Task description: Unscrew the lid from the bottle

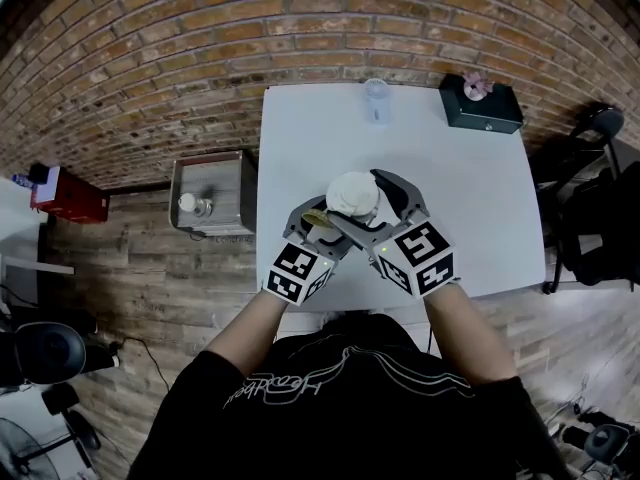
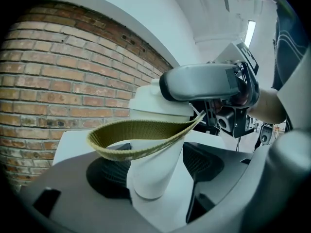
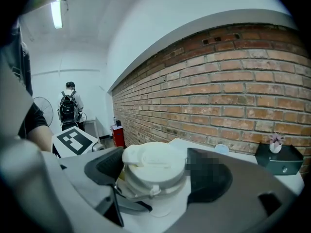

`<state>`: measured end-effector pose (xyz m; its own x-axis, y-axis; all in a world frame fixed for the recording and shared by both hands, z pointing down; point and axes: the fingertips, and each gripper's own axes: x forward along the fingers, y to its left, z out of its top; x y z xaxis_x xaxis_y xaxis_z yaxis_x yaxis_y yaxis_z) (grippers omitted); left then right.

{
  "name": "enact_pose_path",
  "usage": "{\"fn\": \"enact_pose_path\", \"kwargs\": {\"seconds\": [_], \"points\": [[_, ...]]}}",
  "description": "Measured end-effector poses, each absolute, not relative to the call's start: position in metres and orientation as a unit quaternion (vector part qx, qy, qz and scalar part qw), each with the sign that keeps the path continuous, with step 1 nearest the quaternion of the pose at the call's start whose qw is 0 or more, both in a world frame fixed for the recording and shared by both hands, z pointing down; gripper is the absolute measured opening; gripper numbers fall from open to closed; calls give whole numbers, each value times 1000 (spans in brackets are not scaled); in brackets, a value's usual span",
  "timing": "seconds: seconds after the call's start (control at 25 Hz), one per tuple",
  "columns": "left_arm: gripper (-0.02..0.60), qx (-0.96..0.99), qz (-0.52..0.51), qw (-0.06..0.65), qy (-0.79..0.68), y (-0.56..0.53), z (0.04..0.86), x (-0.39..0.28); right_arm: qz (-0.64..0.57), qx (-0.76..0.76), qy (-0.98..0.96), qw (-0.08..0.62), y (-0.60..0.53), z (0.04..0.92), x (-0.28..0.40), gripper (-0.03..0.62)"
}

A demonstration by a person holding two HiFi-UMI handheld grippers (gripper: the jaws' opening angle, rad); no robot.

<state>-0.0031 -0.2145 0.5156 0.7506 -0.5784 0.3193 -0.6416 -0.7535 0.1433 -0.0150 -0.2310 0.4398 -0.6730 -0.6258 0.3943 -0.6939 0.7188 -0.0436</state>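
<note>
A white bottle (image 2: 154, 166) with an olive strap (image 2: 141, 136) hangs over the front part of the white table (image 1: 480, 218). My left gripper (image 2: 155, 174) is shut on its body, a dark pad on each side. The bottle's wide white flip lid (image 3: 154, 165) lies between the jaws of my right gripper (image 3: 155, 173). Those jaws stand wide, the pads close beside the lid's rim; a mosaic patch covers the right pad's edge. In the head view the lid (image 1: 352, 194) shows from above, with the left gripper (image 1: 315, 218) under it and the right gripper (image 1: 360, 198) around it.
At the table's far edge stand a clear cup (image 1: 376, 99) and a dark box with a flower (image 1: 480, 105). A small wooden stand (image 1: 210, 193) is left of the table, a red box (image 1: 70, 195) further left. A chair (image 1: 600, 128) is on the right.
</note>
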Motion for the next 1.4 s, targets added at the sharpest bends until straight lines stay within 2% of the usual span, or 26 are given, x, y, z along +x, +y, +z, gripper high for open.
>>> {"fn": "enact_pose_path", "kwargs": {"seconds": [0.72,1.0,1.2,1.24,1.32,1.36,1.4], "points": [[353,932,127,127,-315,-209,504,-10,93,362,-916,145,-231,407,-15,394],[353,927,131,122,-329,-188,479,-34,82,358,-922,120,-223,359,-14,394],[351,912,137,94,-375,-171,440,-67,57,358,-928,81,-213,298,-3,393],[330,905,128,92,-394,-167,429,-76,53,358,-929,72,-207,287,0,393],[120,887,100,97,-439,-158,406,-94,42,356,-932,58,-193,267,8,394],[63,881,85,104,-455,-151,394,-101,36,354,-933,52,-184,258,12,393],[51,877,70,113,-461,-143,383,-105,29,351,-935,46,-174,250,15,393]]}}
